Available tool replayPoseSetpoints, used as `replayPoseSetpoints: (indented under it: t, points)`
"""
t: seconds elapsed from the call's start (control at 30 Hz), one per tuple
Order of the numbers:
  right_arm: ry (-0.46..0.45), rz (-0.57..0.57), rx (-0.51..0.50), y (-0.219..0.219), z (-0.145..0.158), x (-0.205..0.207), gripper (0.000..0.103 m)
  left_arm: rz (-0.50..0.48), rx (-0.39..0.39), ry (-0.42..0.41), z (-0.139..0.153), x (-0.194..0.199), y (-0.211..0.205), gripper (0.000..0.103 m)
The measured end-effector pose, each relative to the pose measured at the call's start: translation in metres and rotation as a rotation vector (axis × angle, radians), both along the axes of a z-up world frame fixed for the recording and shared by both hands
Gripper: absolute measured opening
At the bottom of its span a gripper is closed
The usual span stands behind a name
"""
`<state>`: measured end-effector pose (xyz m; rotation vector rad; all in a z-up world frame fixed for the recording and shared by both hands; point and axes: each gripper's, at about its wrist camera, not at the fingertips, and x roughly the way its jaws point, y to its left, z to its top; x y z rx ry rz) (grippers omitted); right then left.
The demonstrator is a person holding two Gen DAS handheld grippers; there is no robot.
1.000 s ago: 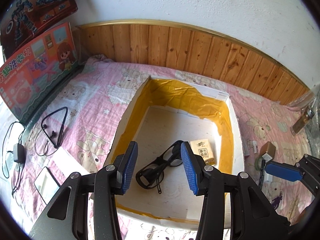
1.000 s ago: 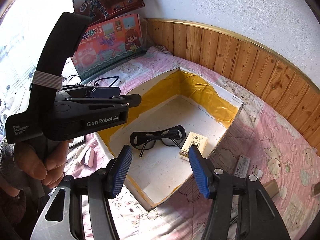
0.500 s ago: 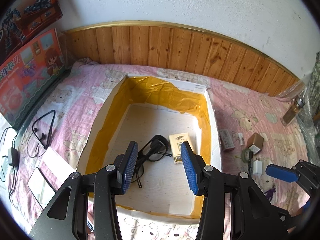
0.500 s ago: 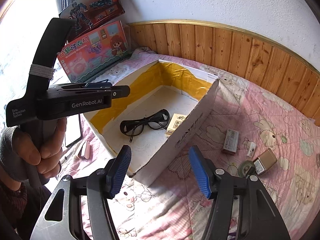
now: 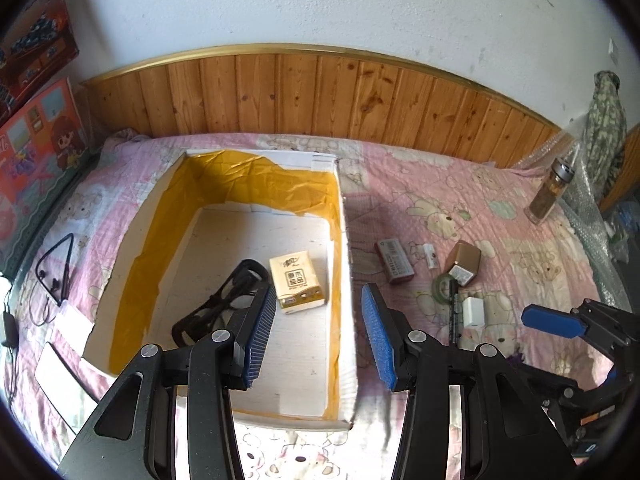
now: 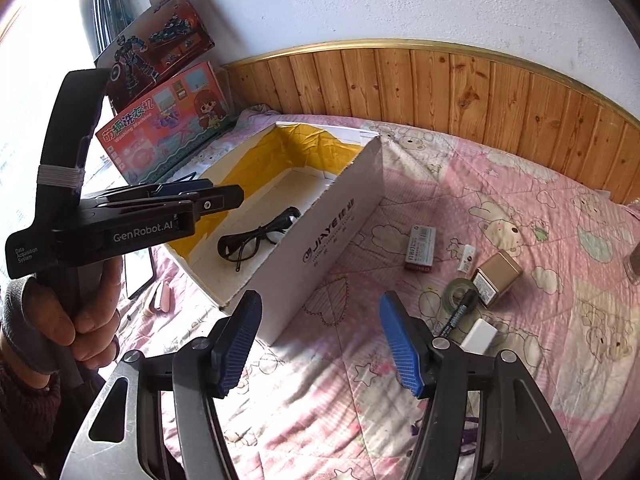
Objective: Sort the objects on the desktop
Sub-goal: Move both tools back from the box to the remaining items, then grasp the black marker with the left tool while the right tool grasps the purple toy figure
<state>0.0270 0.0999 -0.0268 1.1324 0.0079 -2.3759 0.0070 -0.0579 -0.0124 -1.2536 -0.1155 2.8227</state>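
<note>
On the far left, earphones (image 5: 56, 268) lie on the pink blanket (image 5: 500, 208) outside the white box (image 5: 344, 280). Inside the box sit the black glasses (image 5: 224, 300) and, just to their right, a pack of tissues (image 5: 298, 278). My left gripper (image 5: 319, 336) hangs above the box's right wall, its fingers spread apart and holding nothing. To the right of the box, scattered on the blanket, come a small dark red box (image 5: 394, 260), a little white tube (image 5: 429, 254), a gold tin (image 5: 462, 262), a roll of tape (image 5: 444, 288) with a black pen (image 5: 453, 312) across it, and a white charger (image 5: 473, 312). My right gripper (image 6: 320, 344) hovers over bare blanket near the box's outer side; its jaws have just been widening, nothing between them. A jar (image 5: 550, 192) stands upright far right.
</note>
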Motion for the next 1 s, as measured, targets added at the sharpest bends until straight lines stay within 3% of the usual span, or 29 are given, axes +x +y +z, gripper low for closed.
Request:
replayPoseSetpoints:
  t: [0.17,0.4,0.7,0.83,1.0]
  points:
    - [-0.008,-0.095,-0.01,0.045,-0.002,-0.001,0.062,-0.107,-0.002,-0.015,-0.007,-0.001,0.038,0.047]
    - [-0.11,-0.204,0.053,0.098,-0.038,-0.004,0.061,-0.238,-0.023,-0.096,-0.036,-0.007,0.092,0.047]
    - [-0.347,-0.118,0.117,0.125,-0.101,0.004,0.059,-0.328,-0.037,-0.213,-0.087,-0.027,0.146,0.047]
    - [-0.492,-0.136,0.06,0.142,-0.133,0.003,0.059,-0.331,-0.033,-0.252,-0.107,-0.04,0.163,0.047]
    - [-0.549,-0.274,-0.018,0.167,-0.161,-0.009,0.062,-0.31,-0.014,-0.297,-0.13,-0.06,0.174,0.047]
